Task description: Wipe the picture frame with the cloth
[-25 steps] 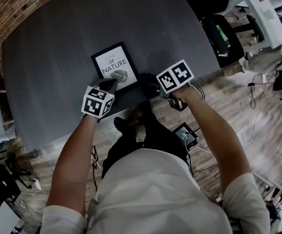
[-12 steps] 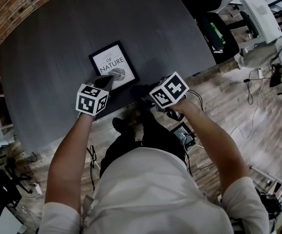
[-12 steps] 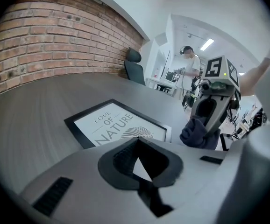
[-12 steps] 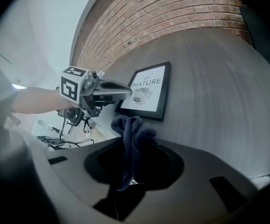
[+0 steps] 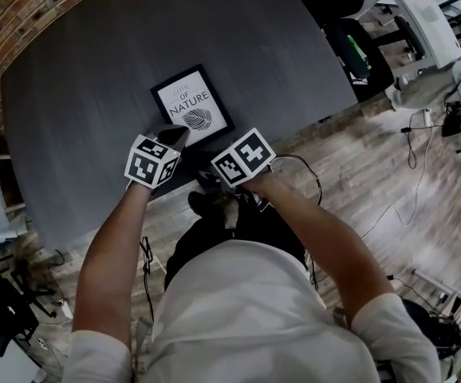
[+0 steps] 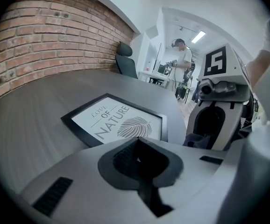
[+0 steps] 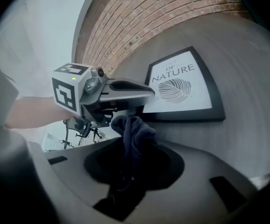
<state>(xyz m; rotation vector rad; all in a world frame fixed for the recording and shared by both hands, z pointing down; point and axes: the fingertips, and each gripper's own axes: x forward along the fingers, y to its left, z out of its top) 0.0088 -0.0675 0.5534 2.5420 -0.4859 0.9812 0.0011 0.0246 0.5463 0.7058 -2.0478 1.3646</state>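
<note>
Right gripper (image 7: pixel 131 169) is clenched on a dark blue cloth (image 7: pixel 134 130), which bunches up out of the closed jaws; it hangs at the near edge of the dark grey table (image 5: pixel 95 70), just short of the picture frame (image 5: pixel 192 106); left gripper (image 6: pixel 137 158) has its jaws pressed together with nothing between them, and its tip sits at the frame's near edge, though whether it touches the frame I cannot tell; the frame lies flat on the table close to that edge, a black border round a white print with a leaf and the words "LOVE OF NATURE"; seen from the head view the two grippers are close side by side, the left one at the frame's near left corner and the right one just below the frame's near right corner; a brick wall (image 5: pixel 7 6) runs behind the table and a wooden floor (image 5: pixel 374 182) lies to the right.
</note>
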